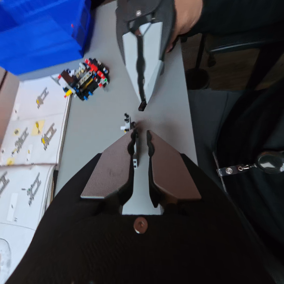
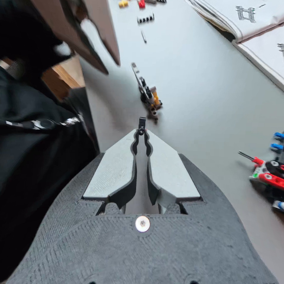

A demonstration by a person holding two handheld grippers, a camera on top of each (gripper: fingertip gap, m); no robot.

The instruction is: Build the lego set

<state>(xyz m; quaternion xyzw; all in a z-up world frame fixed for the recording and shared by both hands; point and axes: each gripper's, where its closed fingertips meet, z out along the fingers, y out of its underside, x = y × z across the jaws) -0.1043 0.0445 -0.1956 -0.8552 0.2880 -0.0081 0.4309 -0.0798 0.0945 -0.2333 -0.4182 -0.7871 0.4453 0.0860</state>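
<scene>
My right gripper (image 2: 141,132), with grey fingers, is shut on a small black lego piece (image 2: 142,123) that sticks out past its tips. It also shows in the left wrist view (image 1: 142,99), held just above the grey table (image 1: 95,123). A small sub-assembly (image 2: 147,93) of a grey beam with black, tan and yellow parts lies on the table just beyond the black piece. My left gripper (image 1: 141,133), with brown fingers, is open and empty above it, and the grey beam (image 1: 136,159) shows in the gap by the left finger. The larger black, red and grey lego model (image 1: 87,78) stands farther off.
An open instruction booklet (image 1: 30,123) lies along the table's left side, with a blue bin (image 1: 38,30) beyond it. Loose pieces (image 2: 145,20) lie at the far end in the right wrist view. The table edge (image 1: 192,123) runs close by, with a person's dark clothing past it. One gripper's finger ends stand about 8 cm off the other's.
</scene>
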